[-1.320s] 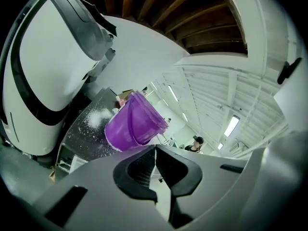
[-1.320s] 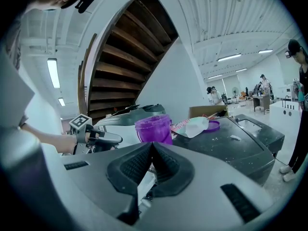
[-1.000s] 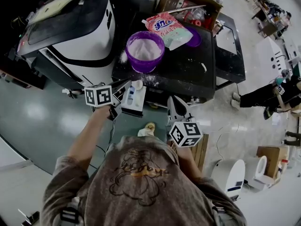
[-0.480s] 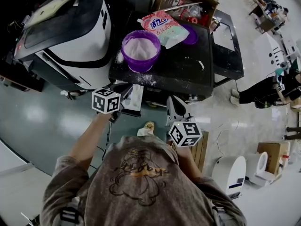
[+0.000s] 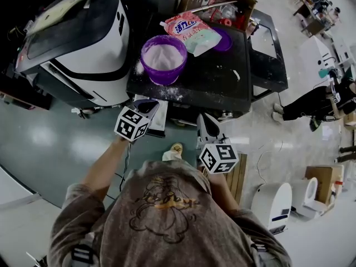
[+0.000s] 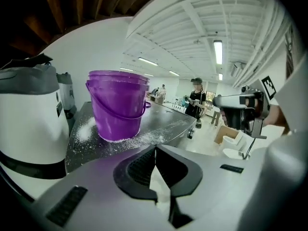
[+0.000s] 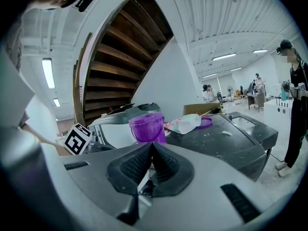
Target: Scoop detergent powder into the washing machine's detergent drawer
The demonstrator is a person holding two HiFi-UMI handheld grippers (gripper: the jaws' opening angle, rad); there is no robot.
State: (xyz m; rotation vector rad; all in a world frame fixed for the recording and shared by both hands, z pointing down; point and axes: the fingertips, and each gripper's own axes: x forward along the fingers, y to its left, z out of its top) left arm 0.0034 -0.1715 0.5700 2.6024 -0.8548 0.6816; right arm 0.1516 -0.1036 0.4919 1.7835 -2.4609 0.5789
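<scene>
As your left gripper (image 5: 148,106) and right gripper (image 5: 204,120) are clenched empty, scooping seems not begun; next reach the far purple bucket (image 5: 163,59).

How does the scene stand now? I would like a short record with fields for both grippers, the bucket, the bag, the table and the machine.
left gripper: jaws together, nothing seen between them
right gripper: jaws together, nothing seen between them
purple bucket: upright on the table, white powder inside
detergent bag: lying flat behind the bucket
table: black, powder spilled near the bucket
washing machine: left of the table
</scene>
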